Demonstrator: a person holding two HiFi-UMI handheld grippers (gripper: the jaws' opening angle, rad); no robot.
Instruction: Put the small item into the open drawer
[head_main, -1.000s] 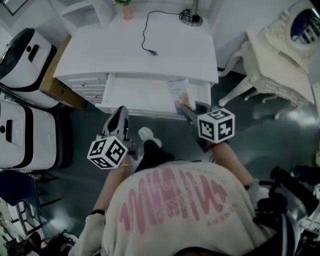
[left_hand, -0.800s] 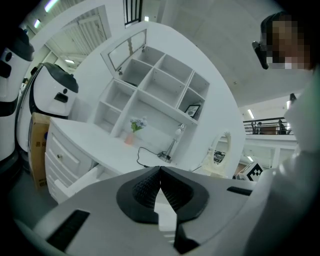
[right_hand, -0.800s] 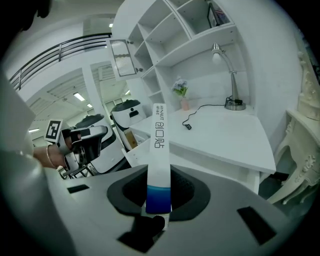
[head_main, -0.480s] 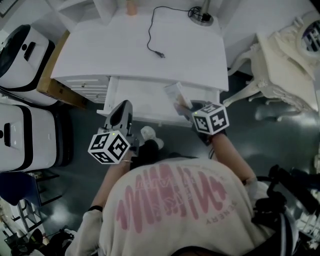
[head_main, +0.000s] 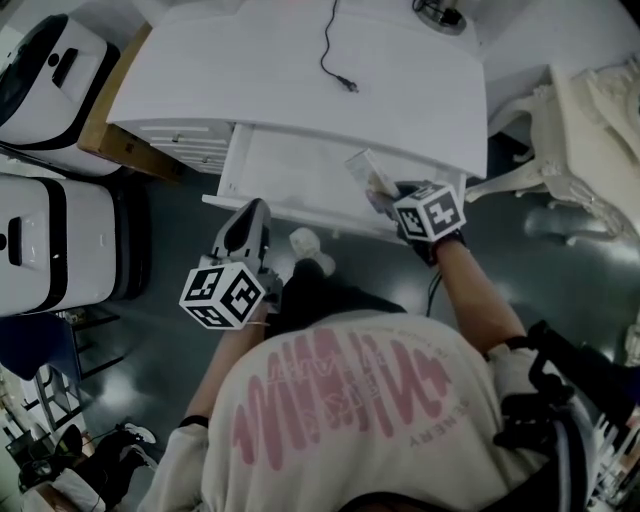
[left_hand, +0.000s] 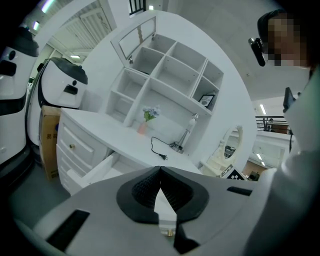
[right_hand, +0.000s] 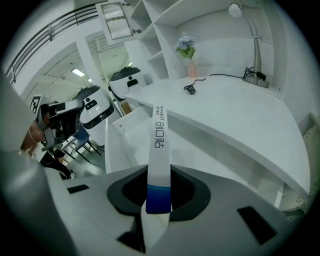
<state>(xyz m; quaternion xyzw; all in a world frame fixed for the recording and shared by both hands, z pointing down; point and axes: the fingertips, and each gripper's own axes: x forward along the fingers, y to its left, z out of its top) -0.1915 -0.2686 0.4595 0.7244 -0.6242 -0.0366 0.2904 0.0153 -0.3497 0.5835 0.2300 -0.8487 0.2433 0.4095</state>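
Note:
The small item is a slim white box with a blue end (right_hand: 159, 165). My right gripper (right_hand: 159, 192) is shut on it, and the box sticks out forward between the jaws. In the head view the box (head_main: 367, 177) hangs over the right part of the open drawer (head_main: 290, 170) under the white desk (head_main: 300, 80), with the right gripper (head_main: 388, 200) at the drawer's front edge. My left gripper (head_main: 248, 222) stays low in front of the drawer's left half, its tips together and nothing between them (left_hand: 160, 171). The drawer's left side wall (left_hand: 95, 170) shows in the left gripper view.
A black cable (head_main: 338, 60) and a lamp base (head_main: 440, 15) lie on the desk. White machines (head_main: 50, 240) and a cardboard box (head_main: 120, 150) stand at the left. An ornate white piece of furniture (head_main: 600, 120) is at the right. A pink vase (right_hand: 192, 69) stands at the back.
My right gripper has carried the box forward, from the drawer's front edge to over its right part. The left gripper has hardly moved.

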